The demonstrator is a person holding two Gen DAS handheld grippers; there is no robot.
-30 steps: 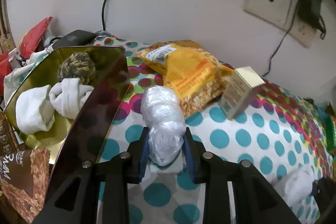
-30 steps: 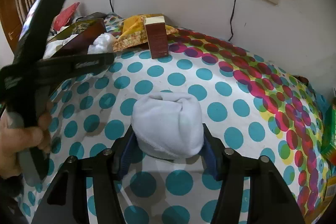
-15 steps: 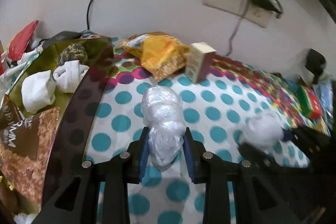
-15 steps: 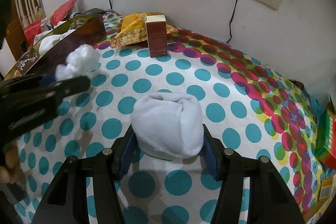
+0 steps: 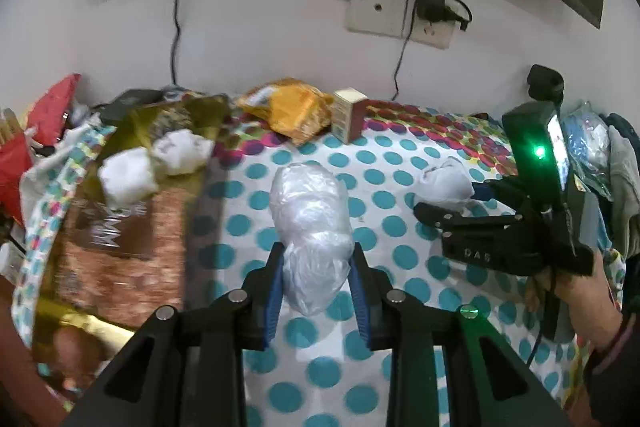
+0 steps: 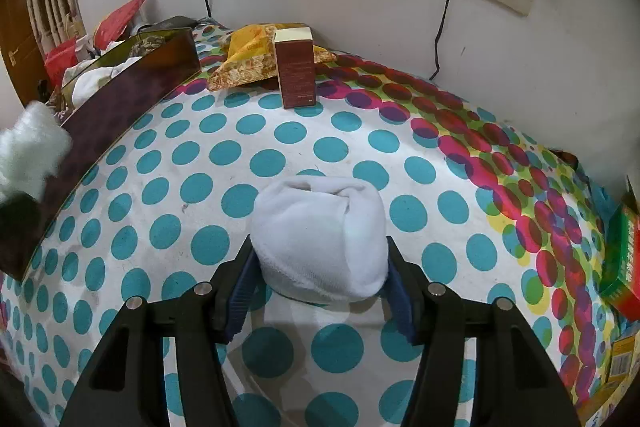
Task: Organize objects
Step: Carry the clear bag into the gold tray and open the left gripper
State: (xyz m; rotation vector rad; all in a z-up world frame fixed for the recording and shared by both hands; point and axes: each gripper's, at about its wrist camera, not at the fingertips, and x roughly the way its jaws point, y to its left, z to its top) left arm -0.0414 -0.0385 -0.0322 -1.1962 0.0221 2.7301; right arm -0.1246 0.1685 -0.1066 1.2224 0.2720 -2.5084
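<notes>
- Left gripper [image 5: 316, 279] is clamped on the clear plastic bundle [image 5: 310, 227], carried above the polka-dot cloth [image 5: 400, 147], right of the gold box [image 5: 120, 211].
- Right gripper [image 6: 320, 285] squeezes the rolled white sock [image 6: 320, 239], low over the cloth.
- Two white rolls [image 5: 156, 163] sit inside the gold box.
- Back by the wall: yellow snack packet [image 6: 248, 61] and small brown carton [image 6: 296, 71], upright and touching.

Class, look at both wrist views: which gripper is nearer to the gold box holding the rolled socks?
Left. The left gripper, shut on a plastic-wrapped bundle, hangs right beside the gold box; the right gripper, shut on a white rolled sock, sits farther out on the polka-dot cloth.
</notes>
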